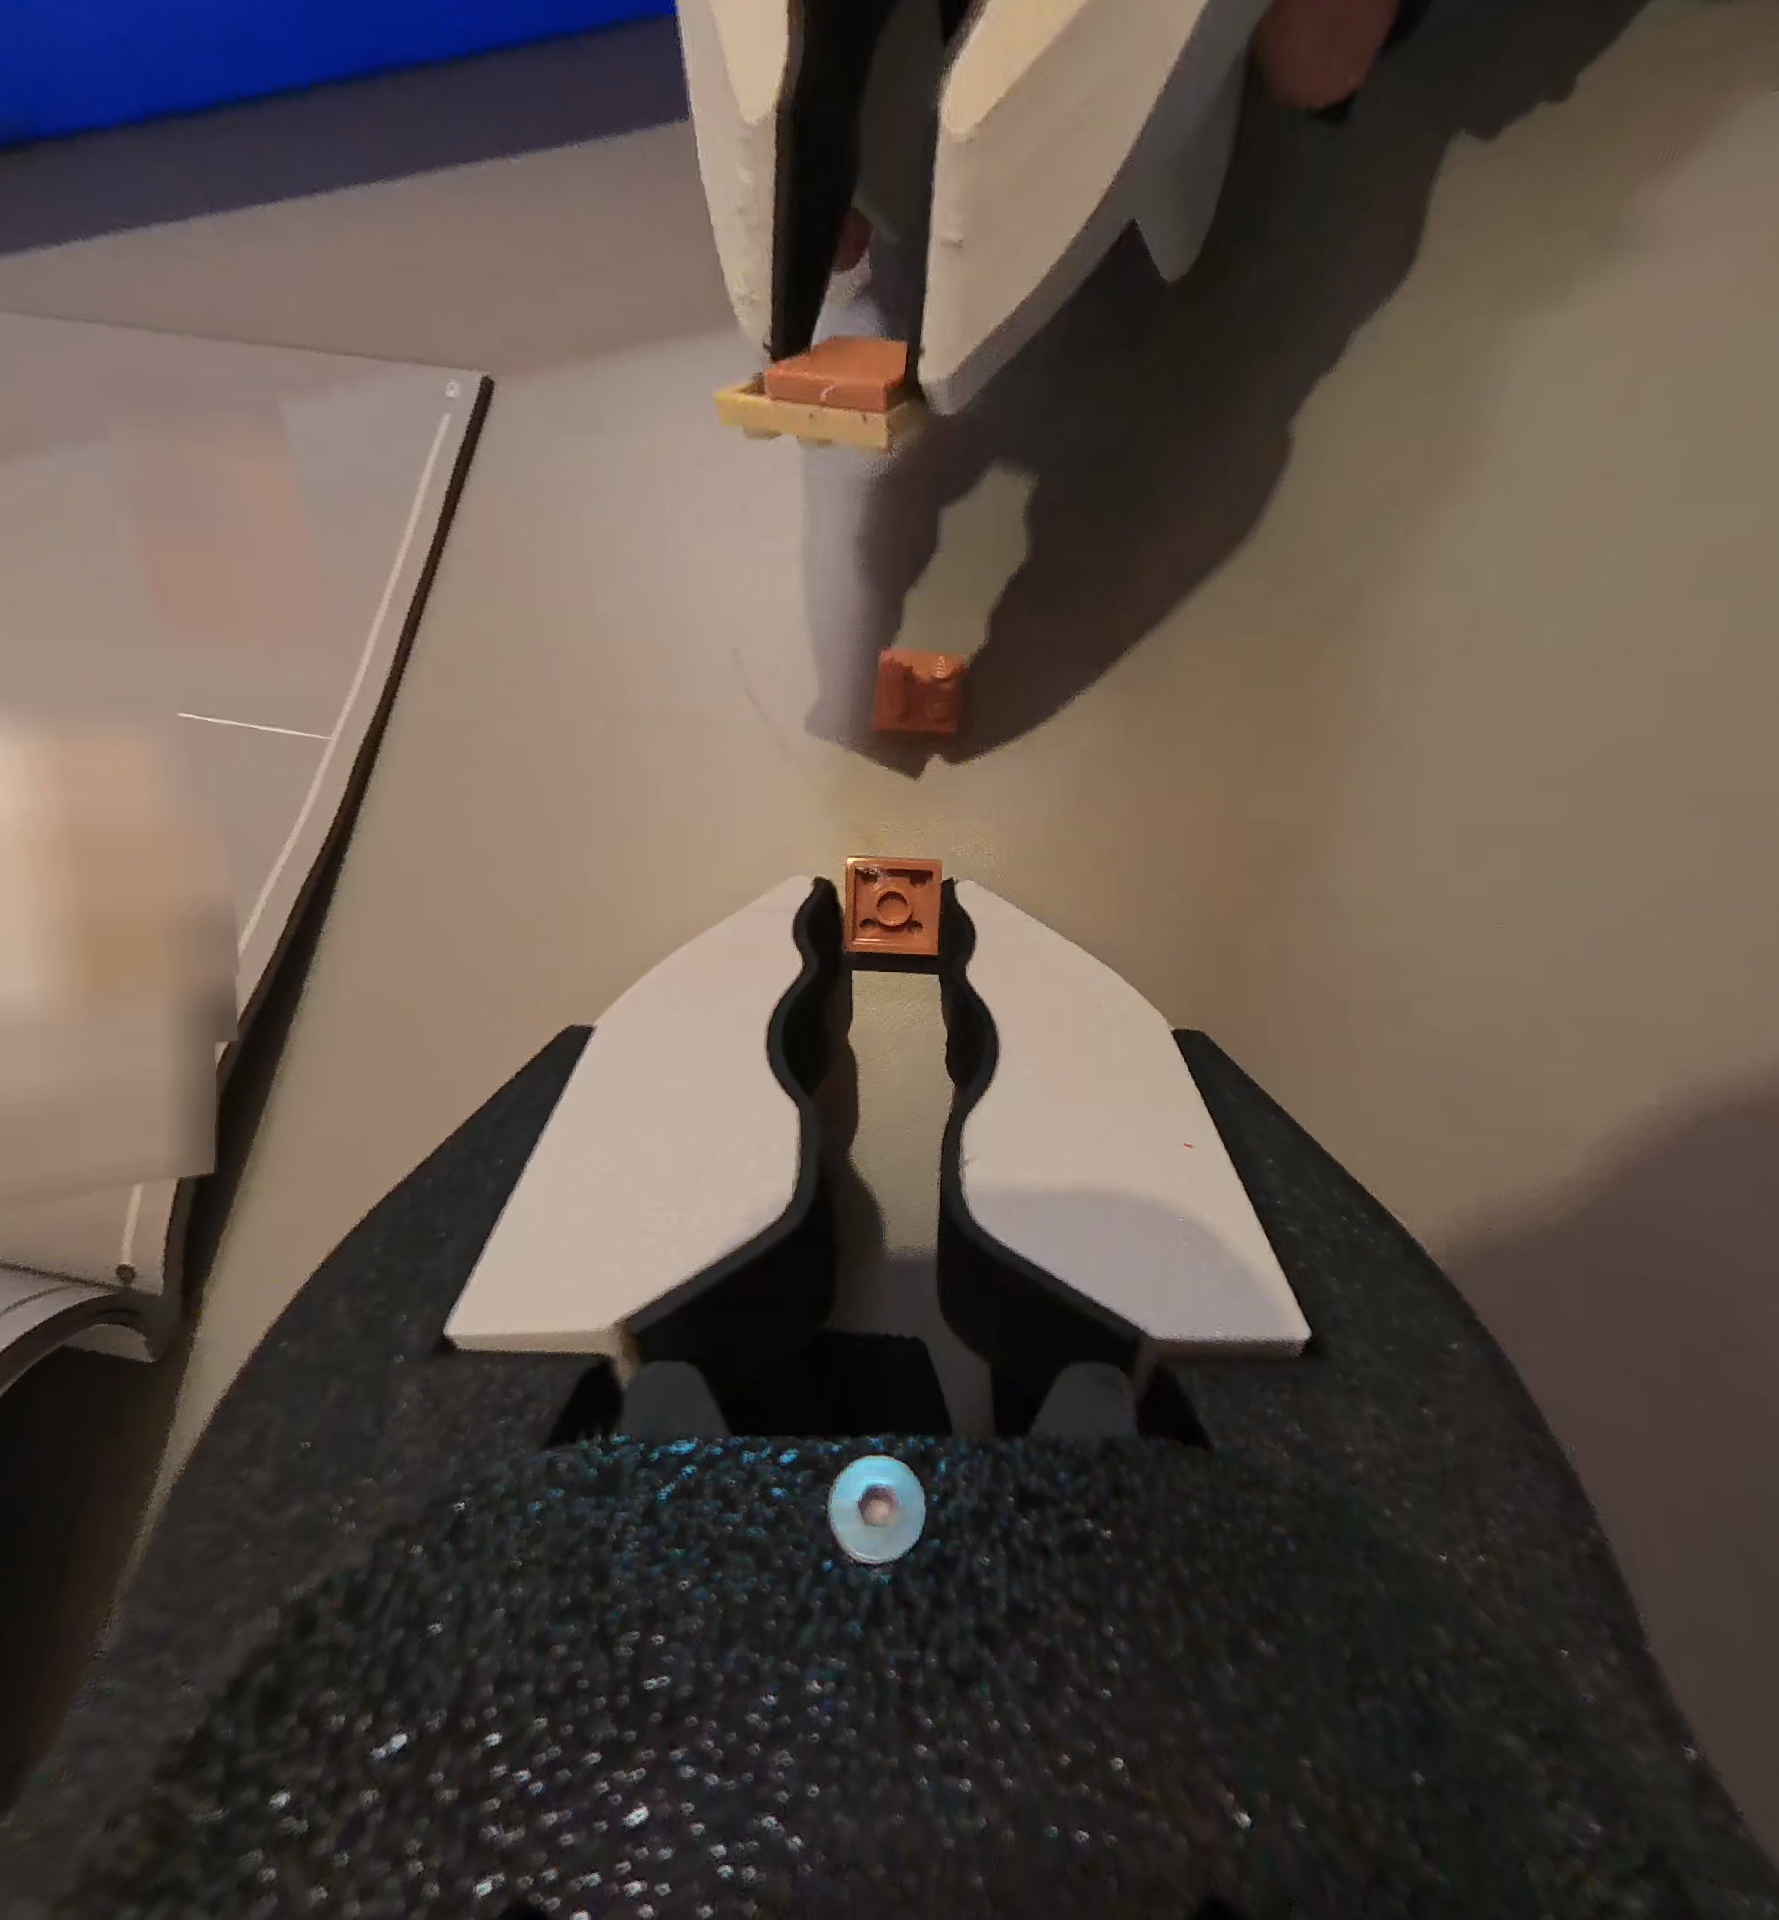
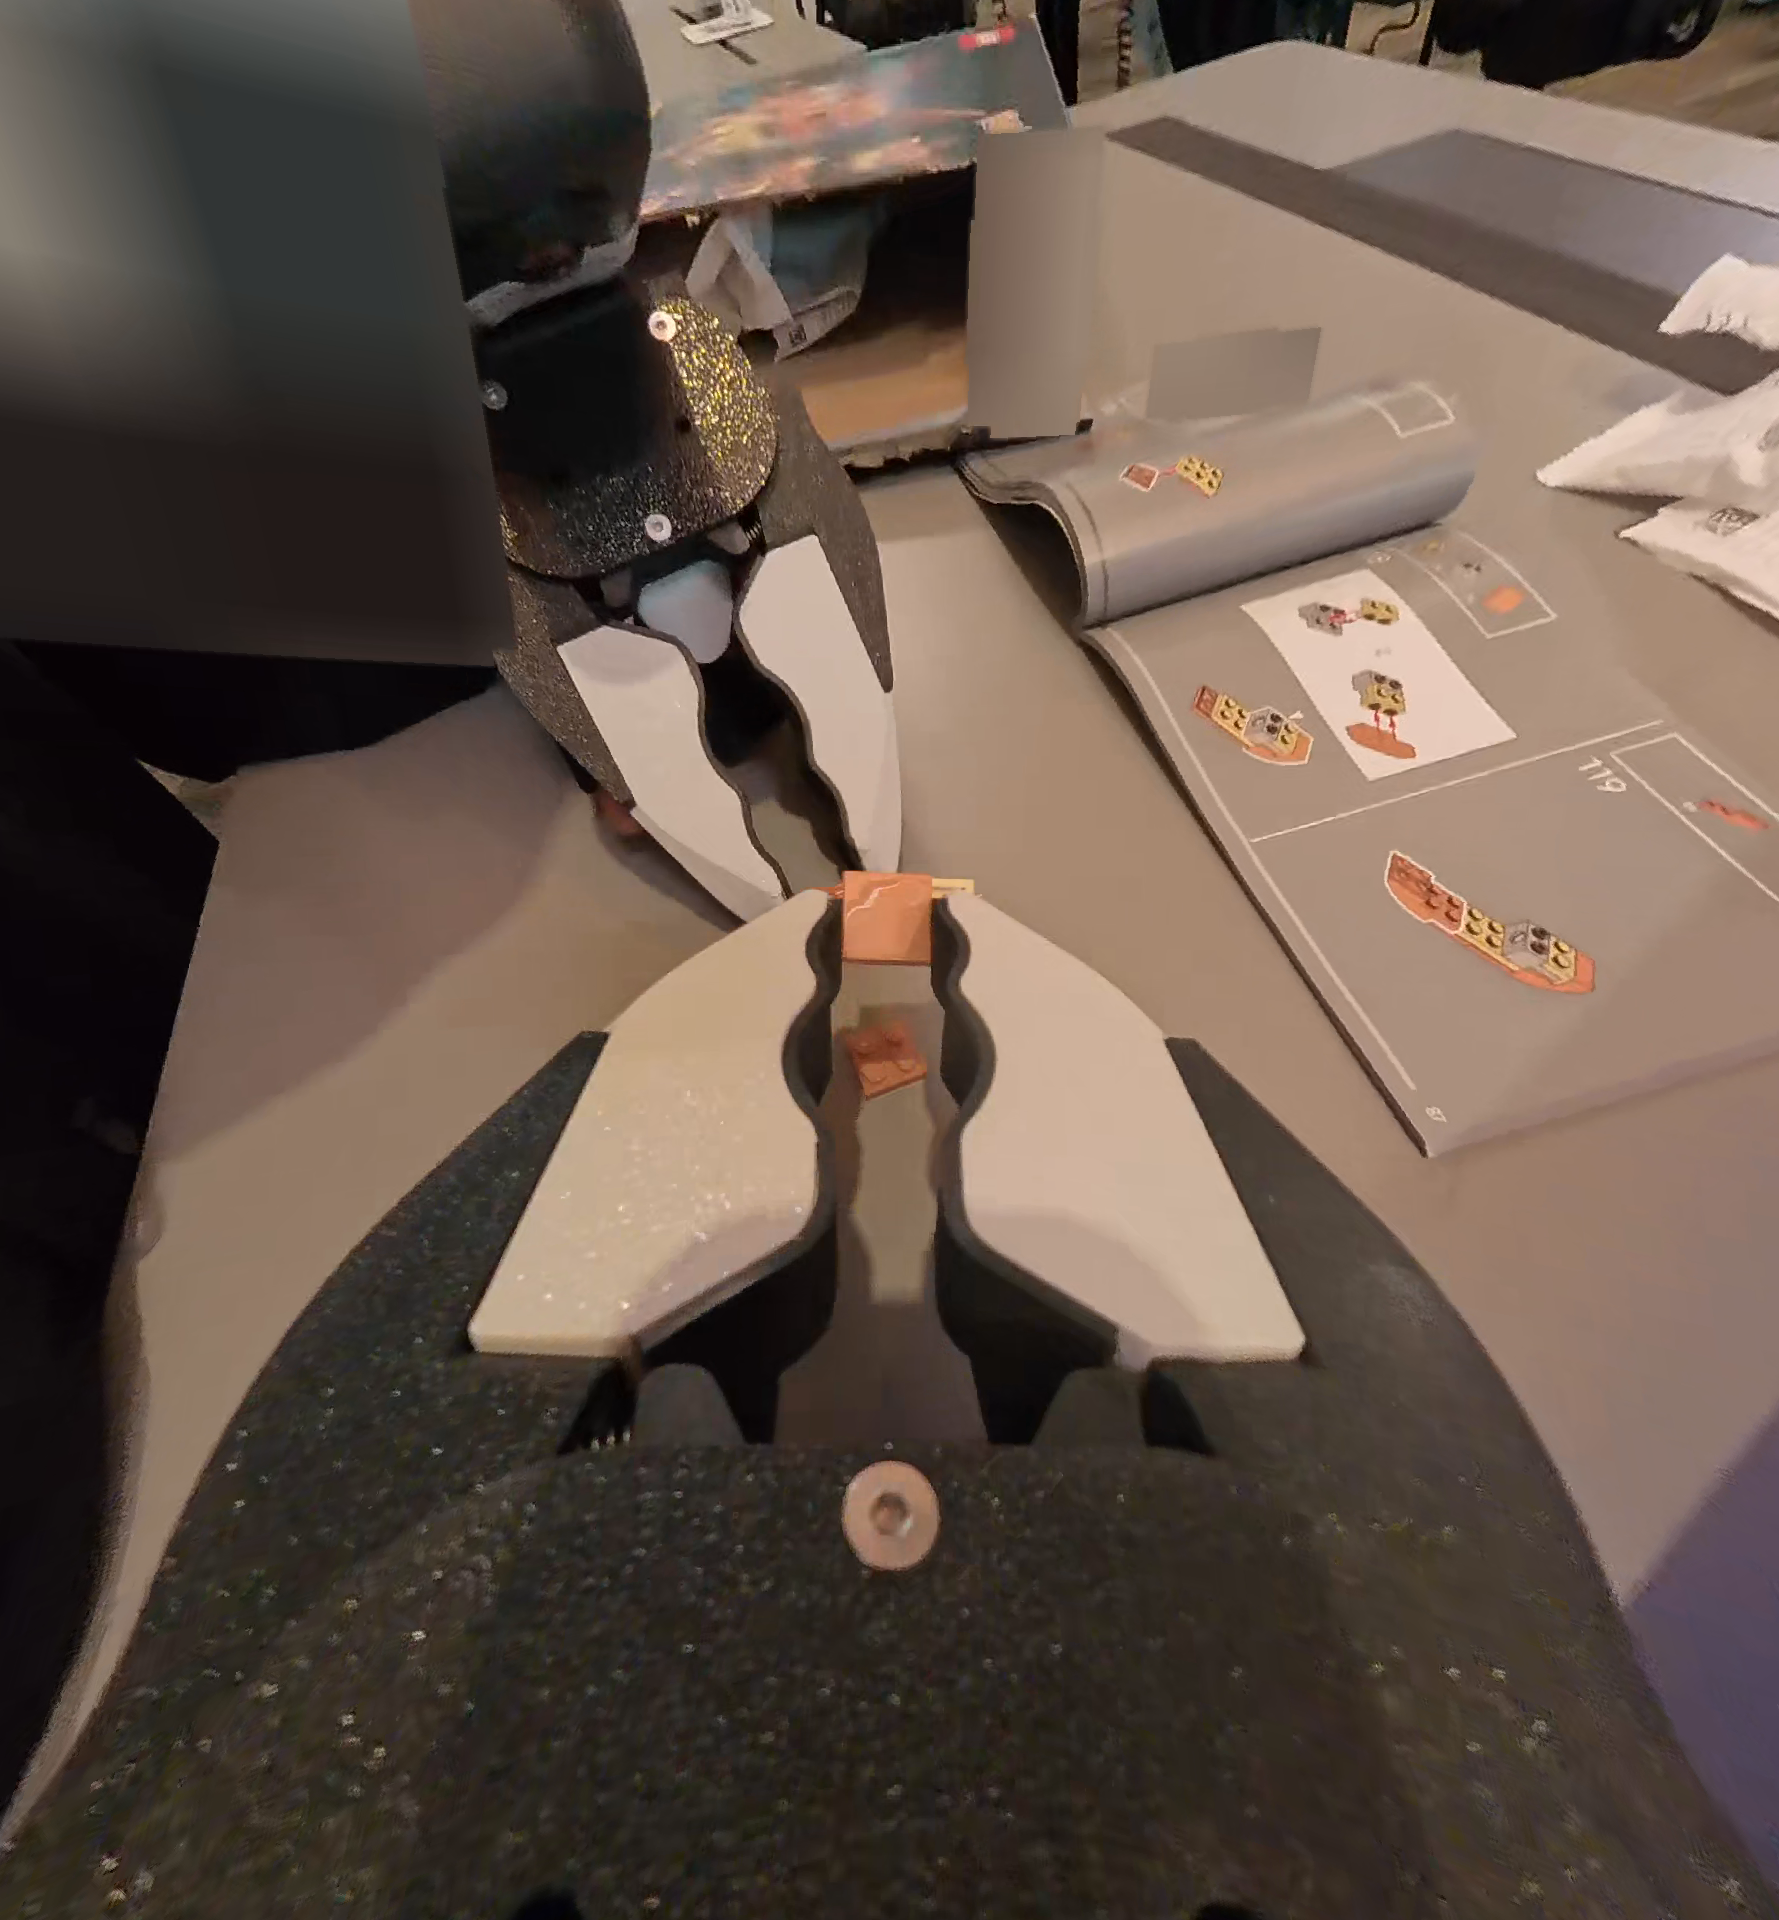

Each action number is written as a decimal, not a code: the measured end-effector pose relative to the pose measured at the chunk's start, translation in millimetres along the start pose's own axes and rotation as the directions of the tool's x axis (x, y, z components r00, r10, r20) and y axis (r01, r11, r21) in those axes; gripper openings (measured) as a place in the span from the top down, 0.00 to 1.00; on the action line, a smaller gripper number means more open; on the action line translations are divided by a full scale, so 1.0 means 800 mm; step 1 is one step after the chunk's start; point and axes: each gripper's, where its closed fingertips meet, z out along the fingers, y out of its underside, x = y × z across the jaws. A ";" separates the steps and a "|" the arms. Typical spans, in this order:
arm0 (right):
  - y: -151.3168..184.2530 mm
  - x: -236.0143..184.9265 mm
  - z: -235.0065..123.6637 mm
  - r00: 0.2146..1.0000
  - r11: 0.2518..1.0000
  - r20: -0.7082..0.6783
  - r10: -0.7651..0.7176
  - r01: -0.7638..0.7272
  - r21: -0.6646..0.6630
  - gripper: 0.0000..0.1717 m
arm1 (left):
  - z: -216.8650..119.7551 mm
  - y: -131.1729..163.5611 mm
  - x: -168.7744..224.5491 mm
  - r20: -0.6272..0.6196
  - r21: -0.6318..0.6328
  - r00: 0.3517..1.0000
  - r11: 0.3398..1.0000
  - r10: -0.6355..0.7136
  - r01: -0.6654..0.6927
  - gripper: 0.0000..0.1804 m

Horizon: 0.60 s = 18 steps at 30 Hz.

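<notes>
My left gripper is shut on a small brown square plate, held above the grey table with its underside towards the camera. My right gripper is shut on a smooth brown tile that sits on a tan plate. In the left wrist view the right gripper hangs over the table with that tile and tan plate. A loose brown studded plate lies on the table between the two grippers; it also shows in the right wrist view. The left gripper points at my right fingertips.
An open instruction booklet lies on the table; it also shows at the left of the left wrist view. A torn cardboard box stands behind it. White plastic bags lie at the far right. Across from one pair of fingers to the other is roughly 8 centimetres.
</notes>
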 end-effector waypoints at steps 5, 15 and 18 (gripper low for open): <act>-0.004 -0.007 0.002 0.999 0.999 0.008 -0.045 0.045 0.022 0.91 | 0.000 0.000 0.000 -0.008 0.000 1.000 1.000 -0.003 0.003 0.88; -0.012 -0.014 0.002 0.996 0.993 0.017 -0.083 0.081 0.085 0.91 | -0.020 -0.033 -0.017 -0.003 0.221 0.997 0.972 -0.079 0.078 0.86; -0.013 -0.013 0.002 0.996 0.991 0.012 -0.093 0.091 0.099 0.91 | -0.034 -0.046 -0.030 -0.002 0.321 0.990 0.937 -0.144 0.138 0.86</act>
